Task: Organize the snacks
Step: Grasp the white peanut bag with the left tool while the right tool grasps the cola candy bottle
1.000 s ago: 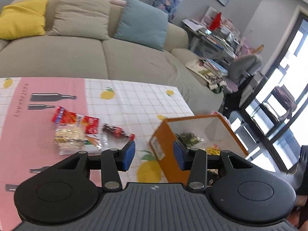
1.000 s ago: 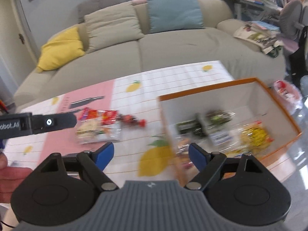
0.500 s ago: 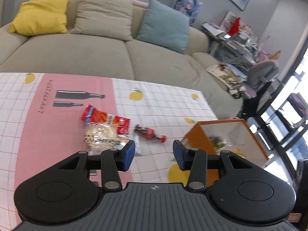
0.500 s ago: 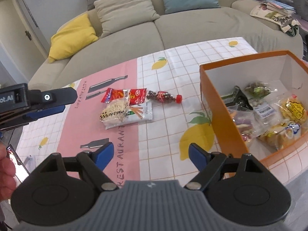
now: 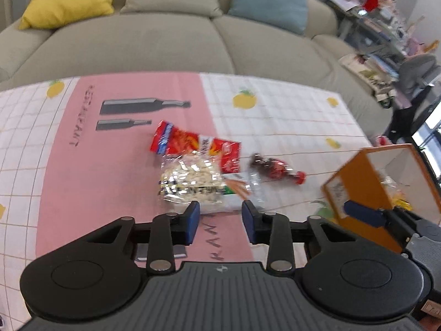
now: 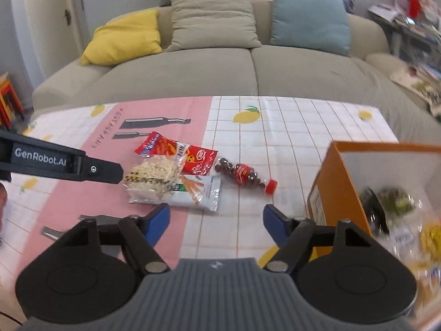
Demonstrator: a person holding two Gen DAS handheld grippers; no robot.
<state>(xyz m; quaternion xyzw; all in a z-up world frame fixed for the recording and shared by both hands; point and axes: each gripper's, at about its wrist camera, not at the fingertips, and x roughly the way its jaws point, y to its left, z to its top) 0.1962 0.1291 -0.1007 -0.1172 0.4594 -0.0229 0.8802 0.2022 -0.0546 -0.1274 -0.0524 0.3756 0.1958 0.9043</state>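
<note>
Tilting downward, both hand-held grippers (image 5: 219,222) (image 6: 216,224) close partway, empty, near snack packets (image 5: 193,176).

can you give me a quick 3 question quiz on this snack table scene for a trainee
1. True or false: the small bottle with the red cap stands upright inside the orange box.
2. Which lies on top of the snack pile? A) clear bag of pale puffed snacks B) red packet C) white packet
3. Fill in: neither the left gripper nor the right gripper holds ____.

Key
1. False: it lies on its side on the tablecloth, outside the box.
2. A
3. Anything: both sets of jaws have just been closing, but nothing sits between them.
</note>
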